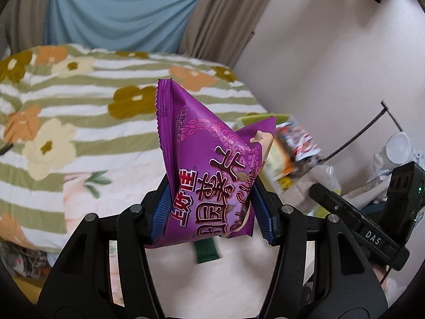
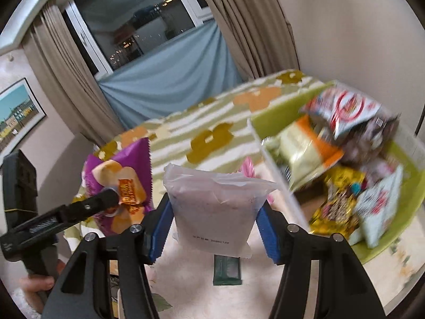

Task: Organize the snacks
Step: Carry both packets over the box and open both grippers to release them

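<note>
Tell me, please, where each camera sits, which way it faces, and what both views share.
Left wrist: on the left gripper, facing the bed; its fingers clamp a purple chip bag.
Right wrist: on the right gripper, facing the window; it clamps a white packet.
Shared: purple bag, green box, dark green packet.

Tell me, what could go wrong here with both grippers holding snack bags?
The left gripper pinches the puffy purple chip bag low down, so it might slip out or get crushed. The right gripper holds a thin white packet; the green box beside it already looks crowded, so dropped snacks could slide off. A small dark green packet lies below, easily forgotten.
</note>
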Tool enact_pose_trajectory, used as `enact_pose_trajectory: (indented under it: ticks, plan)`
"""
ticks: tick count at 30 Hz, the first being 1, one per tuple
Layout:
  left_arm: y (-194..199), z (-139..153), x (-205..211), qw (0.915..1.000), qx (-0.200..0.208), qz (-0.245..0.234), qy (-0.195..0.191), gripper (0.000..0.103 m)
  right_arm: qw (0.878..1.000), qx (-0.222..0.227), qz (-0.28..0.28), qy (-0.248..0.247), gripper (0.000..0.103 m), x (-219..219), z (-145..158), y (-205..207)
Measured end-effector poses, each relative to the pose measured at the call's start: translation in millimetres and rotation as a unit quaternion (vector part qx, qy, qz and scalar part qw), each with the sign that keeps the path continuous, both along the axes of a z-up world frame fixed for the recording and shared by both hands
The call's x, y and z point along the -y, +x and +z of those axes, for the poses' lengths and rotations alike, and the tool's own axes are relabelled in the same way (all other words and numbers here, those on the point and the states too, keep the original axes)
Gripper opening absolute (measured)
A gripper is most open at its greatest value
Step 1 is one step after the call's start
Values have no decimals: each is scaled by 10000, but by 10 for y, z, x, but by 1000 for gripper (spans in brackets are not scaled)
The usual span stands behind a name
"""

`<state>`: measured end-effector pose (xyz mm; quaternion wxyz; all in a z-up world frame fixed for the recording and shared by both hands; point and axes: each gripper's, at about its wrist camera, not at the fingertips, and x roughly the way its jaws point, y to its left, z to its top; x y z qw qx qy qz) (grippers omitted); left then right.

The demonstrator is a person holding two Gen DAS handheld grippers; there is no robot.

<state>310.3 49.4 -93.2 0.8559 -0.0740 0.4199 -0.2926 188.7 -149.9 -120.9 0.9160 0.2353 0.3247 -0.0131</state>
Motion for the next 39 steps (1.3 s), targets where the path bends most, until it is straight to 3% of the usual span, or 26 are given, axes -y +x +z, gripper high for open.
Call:
enact_pose_trajectory:
  ticks: [8, 16, 19, 20, 21, 28, 35, 39]
  plan:
    - [-247, 199, 1033, 9996, 93, -74, -243, 53, 9993, 76, 81, -354, 56, 924, 315, -292]
    - [-377, -170, 2076, 9992, -355, 33, -197, 54, 9983, -101, 266, -507, 56, 1811, 259, -426]
    - [-423, -373, 2343, 9985, -490, 214, 90, 75, 9983, -136, 353, -433, 56, 2033, 200, -474]
    - [-445, -440, 2407, 9978, -516, 357, 224, 91, 9982, -158, 406, -420, 56, 2099, 177, -470]
    - [-468, -475, 2421, 9974, -508, 437, 256, 98, 9980, -167, 445, -414, 56, 2156, 154, -467]
    - [-710, -452, 2278, 9941, -320, 907, 499, 98, 9964, -124, 768, -326, 56, 2281, 56, -486]
    - [-855, -293, 2076, 9899, -117, 1241, 670, 98, 9902, -14, 1291, -527, 56, 2180, 146, -424]
    - [-906, -288, 2003, 9878, -131, 1386, 694, 98, 9840, -187, 1596, -767, 57, 2045, 153, -306]
